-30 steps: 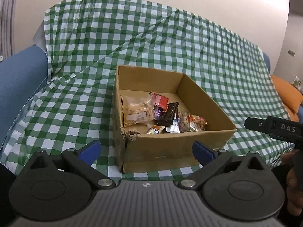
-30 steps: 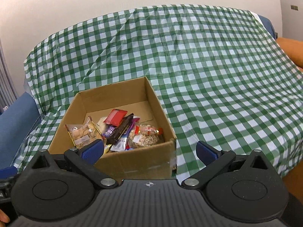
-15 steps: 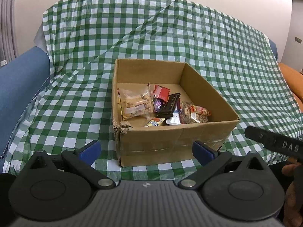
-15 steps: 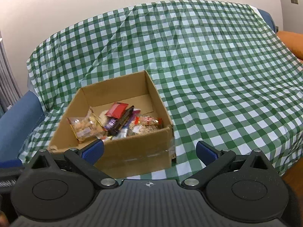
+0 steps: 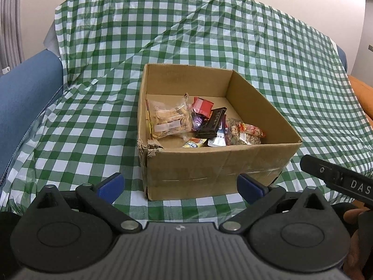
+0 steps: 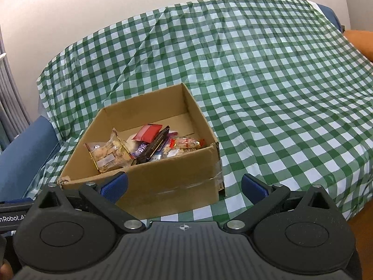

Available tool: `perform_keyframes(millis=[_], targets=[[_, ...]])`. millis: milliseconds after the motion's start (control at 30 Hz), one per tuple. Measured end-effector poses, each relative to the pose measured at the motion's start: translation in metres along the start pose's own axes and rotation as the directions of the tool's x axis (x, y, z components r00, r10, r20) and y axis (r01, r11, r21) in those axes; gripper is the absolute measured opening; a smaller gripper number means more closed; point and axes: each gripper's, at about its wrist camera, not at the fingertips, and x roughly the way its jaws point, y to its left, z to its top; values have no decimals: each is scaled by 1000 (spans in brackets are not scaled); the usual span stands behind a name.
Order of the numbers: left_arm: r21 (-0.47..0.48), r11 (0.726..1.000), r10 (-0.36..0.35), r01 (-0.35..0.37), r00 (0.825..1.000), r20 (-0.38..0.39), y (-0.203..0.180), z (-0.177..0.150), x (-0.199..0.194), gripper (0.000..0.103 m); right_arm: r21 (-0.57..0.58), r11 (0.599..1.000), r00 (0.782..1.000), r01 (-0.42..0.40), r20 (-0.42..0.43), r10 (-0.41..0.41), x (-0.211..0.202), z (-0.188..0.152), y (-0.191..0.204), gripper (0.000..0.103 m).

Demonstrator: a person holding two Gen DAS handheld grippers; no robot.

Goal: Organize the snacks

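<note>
Both tools, left (image 5: 179,185) and right (image 6: 184,184), hover spread and empty before the cardboard box (image 5: 209,163) of snacks (image 5: 200,123) (light, crinkly, crushable packets, probably best pinched at a sealed edge).

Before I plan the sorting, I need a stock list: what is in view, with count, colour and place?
cardboard box: one, brown, open, on the checked cloth
clear cracker bag: one, pale, left in box
red packet: one, mid box
dark bar: one, black, mid box
nut bar: one, orange-brown, right in box
other wrappers: partly hidden, uncountable
checked cloth: one, green-white, covering the surface
blue cushion: one, left
left gripper: fingers open, before box
right gripper: fingers open, before box
</note>
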Motion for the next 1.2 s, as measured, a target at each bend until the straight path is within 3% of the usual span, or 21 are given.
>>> perform_keyframes(millis=[1200], targets=[[-5,1000,3,-3,1000,-14,3,-2,3,103,-122,992,1000,-15,2,15,0,-6,24,102]])
